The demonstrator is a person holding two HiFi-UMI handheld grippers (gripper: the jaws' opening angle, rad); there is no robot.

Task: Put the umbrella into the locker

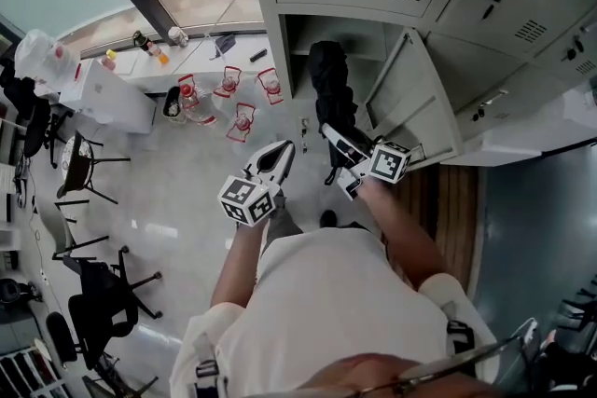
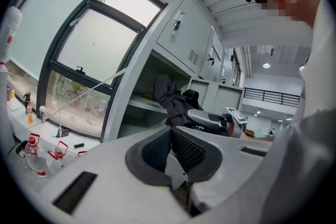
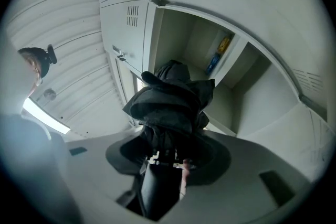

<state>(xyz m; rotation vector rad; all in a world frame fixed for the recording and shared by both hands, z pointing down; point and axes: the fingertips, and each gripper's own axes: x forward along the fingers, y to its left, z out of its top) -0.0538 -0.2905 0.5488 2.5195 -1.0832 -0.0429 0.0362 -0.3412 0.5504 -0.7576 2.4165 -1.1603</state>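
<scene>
while the left gripper [image 1: 283, 150] hangs idle at the left, its fingers [image 2: 155, 149] pressed together on nothing, the right gripper [image 1: 336, 137] does the carrying. its fingers [image 3: 123, 157] clamp the folded black umbrella [image 1: 328, 79] low on its bundle, so the canopy end leads. the umbrella points level at the open locker [image 1: 373, 42], in the air near the compartment's front edge. the door [image 1: 410, 102] stands swung aside at the right, leaving the way in free.

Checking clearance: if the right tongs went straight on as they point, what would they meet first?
Likely the back wall of the open locker; the umbrella they hold would touch first. Depth unclear.
</scene>
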